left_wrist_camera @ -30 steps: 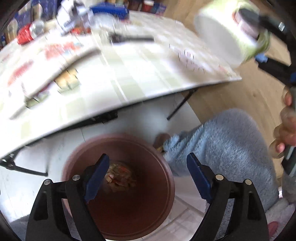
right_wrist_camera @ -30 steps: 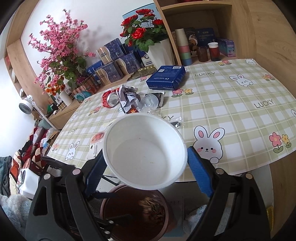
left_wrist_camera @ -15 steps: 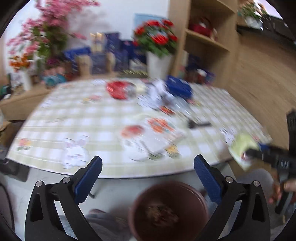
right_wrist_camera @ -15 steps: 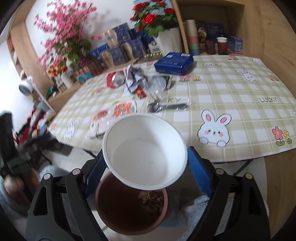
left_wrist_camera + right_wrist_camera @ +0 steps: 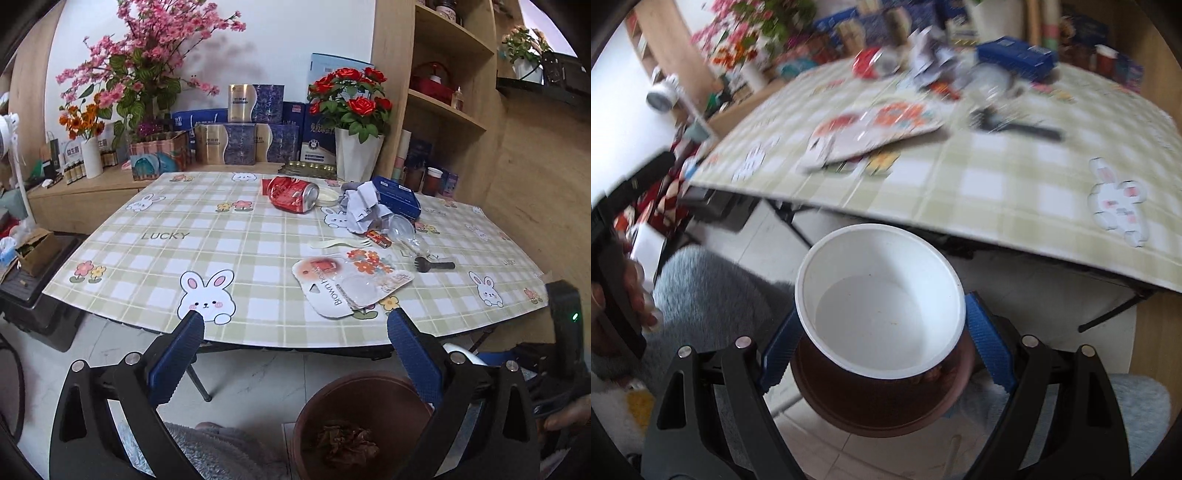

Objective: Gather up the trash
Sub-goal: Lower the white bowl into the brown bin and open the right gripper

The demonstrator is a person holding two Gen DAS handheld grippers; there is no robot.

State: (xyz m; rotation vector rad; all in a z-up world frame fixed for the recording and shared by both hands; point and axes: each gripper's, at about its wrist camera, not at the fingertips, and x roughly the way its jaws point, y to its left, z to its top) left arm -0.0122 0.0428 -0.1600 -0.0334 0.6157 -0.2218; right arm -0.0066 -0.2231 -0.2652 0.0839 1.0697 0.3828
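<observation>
So the right tool (image 5: 882, 339) is clamped on a white round paper bowl (image 5: 881, 302), blue pads pressing its sides, and the bowl hangs right above the reddish-brown round plastic bin (image 5: 882, 402) on the floor. The bowl's inside looks basically clean, just a speck or two.

The left tool (image 5: 295, 354) is wide open, grabbing nothing, hovering off the near edge of the desk (image 5: 236, 258) with its green checked bunny tablecloth. In that view the same bin (image 5: 354, 402) sits low right between the fingers, with some brownish scraps at the bottom.

Still lying on the desk: a crushed red soda can (image 5: 293, 194) toward the back, a wad of crumpled white paper (image 5: 364, 210) beside it to the right, touching a dark blue flat box (image 5: 397, 197). Nearer the front there's a flat opened blister pack with printed card (image 5: 347, 284), a pale plastic fork (image 5: 341, 243) just behind it, and a small black fork (image 5: 434, 264) off to the right. A clear plastic piece (image 5: 404, 230) sits by the paper wad.
</observation>
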